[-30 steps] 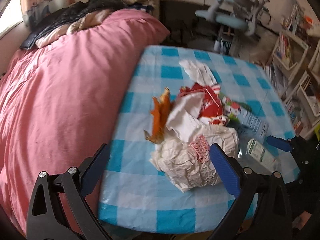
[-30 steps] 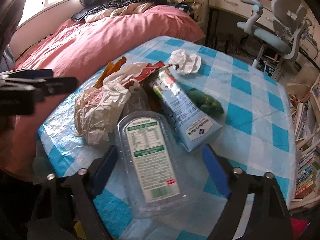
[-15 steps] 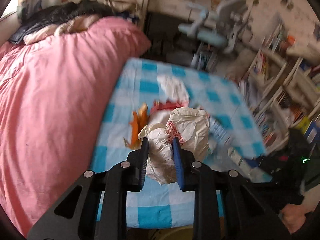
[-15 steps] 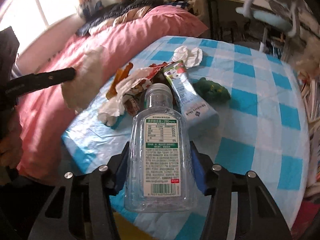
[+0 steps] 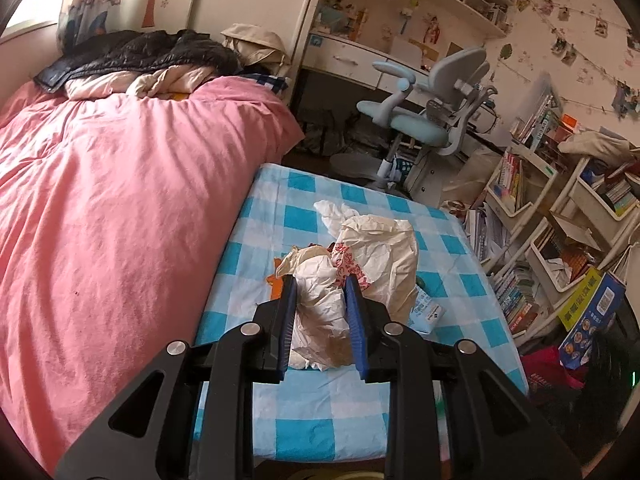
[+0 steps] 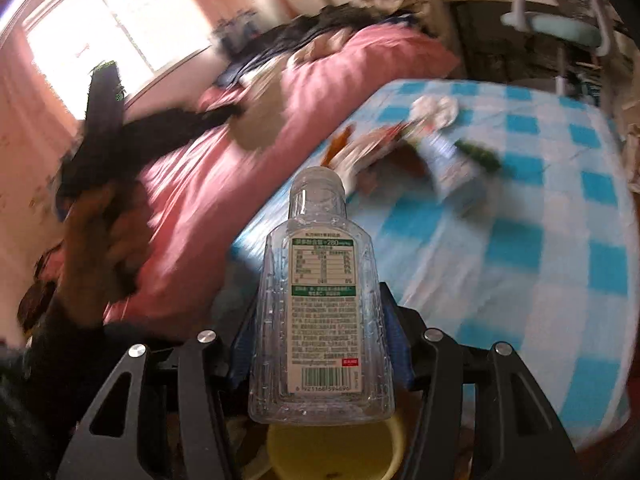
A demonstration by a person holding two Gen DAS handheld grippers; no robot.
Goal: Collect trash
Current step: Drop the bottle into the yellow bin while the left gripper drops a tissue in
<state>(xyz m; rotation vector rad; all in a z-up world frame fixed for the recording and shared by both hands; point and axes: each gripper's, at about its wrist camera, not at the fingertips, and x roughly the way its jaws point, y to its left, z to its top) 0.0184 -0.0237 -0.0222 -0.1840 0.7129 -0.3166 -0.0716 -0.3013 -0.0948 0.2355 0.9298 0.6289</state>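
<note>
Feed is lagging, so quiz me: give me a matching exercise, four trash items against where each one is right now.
Things:
1. crumpled paper bag
2. clear plastic bottle
3. blue-and-white carton
4. white tissue wad

Places:
A. lying on the checked tablecloth, right of the paper bag
B. clamped in the right tongs
C. on the far part of the tablecloth
D. clamped in the left tongs

Pairs: 1-D, 2-B, 3-A, 4-C

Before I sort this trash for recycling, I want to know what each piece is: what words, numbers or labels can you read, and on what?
"280", white on the green band atop the label of the clear plastic bottle in the right tool.
Bottle table, small print, barcode digits: too small.
Blue carton logo on the table: too small.
Crumpled paper bag in the left tool: red pattern, unreadable.
</note>
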